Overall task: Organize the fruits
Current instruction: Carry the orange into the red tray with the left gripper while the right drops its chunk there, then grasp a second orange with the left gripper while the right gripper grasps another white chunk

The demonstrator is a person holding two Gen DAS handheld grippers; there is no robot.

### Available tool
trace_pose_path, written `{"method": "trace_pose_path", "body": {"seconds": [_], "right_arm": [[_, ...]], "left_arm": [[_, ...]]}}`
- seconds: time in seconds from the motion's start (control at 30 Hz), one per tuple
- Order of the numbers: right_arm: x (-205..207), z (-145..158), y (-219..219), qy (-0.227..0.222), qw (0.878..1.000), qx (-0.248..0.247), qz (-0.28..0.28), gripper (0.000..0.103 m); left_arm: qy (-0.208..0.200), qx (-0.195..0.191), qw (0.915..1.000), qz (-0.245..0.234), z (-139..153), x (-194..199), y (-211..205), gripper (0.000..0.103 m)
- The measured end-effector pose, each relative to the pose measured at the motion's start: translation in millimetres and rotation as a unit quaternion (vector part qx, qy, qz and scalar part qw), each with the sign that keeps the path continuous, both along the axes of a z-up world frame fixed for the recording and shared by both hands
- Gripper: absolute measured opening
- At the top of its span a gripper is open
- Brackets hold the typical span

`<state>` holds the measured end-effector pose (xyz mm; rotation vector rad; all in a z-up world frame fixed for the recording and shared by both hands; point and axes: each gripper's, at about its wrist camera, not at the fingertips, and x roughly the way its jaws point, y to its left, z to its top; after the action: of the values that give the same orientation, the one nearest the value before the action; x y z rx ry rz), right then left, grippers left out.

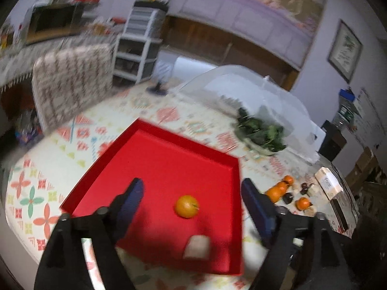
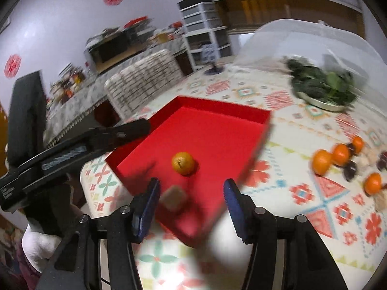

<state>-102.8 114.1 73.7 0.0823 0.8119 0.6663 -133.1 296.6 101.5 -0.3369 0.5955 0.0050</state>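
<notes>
Orange [image 1: 187, 206] lies in red tray [image 1: 169, 159] between left tool [image 1: 193, 198] fingers (spread wide).

The red tray [image 1: 169, 159] is viewed closely from above by both wrist cameras, angled down along open grippers; tray and tabletop [image 2: 278, 193] are shared.

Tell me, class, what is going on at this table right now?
A person is sorting fruit with two handheld grippers. The left gripper and right gripper both hang open and empty over a red tray. It holds one orange and a blurry pale block. More oranges wait on the tablecloth.
</notes>
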Motion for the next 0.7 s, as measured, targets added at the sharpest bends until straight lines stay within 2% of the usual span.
{"method": "trace_pose_path", "body": {"seconds": [0.03, 0.07, 0.17, 0.27, 0.37, 0.53, 0.7], "right_arm": [[-0.2, 2.6, -18.6, -0.005, 1.0, 0.001, -0.017, 0.059], [-0.4, 3.8, -31.7, -0.008, 1.0, 0.001, -0.029, 0.059], [0.8, 2.9, -83.0, -0.014, 0.997, -0.008, -0.081, 0.059], [4.3, -2.6, -133.1, -0.007, 0.991, -0.012, -0.133, 0.059], [10.2, -11.5, -177.0, 0.006, 0.984, -0.013, -0.177, 0.059], [18.6, -18.8, -216.6, 0.008, 0.979, -0.027, -0.201, 0.059], [30.7, -31.2, -223.6, 0.023, 0.979, -0.045, -0.2, 0.059]], "left_arm": [[-0.008, 0.006, 0.9999, -0.004, 4.2, 0.0, -6.8, 0.096], [-0.019, 0.015, 0.9996, -0.013, 9.9, -0.1, -18.7, 0.098], [-0.027, 0.02, 0.9981, -0.052, 15.8, 7.7, -47.3, 0.099], [-0.004, 0.006, 0.9958, -0.092, 8.5, 23.9, -74.4, 0.099], [0.022, 0.02, 0.9923, -0.12, -2.4, 36.9, -105.3, 0.099], [0.07, 0.032, 0.9845, -0.157, -27.3, 64.0, -149.6, 0.099], [0.101, 0.058, 0.9797, -0.163, -49.2, 92.7, -174.3, 0.099]]}}
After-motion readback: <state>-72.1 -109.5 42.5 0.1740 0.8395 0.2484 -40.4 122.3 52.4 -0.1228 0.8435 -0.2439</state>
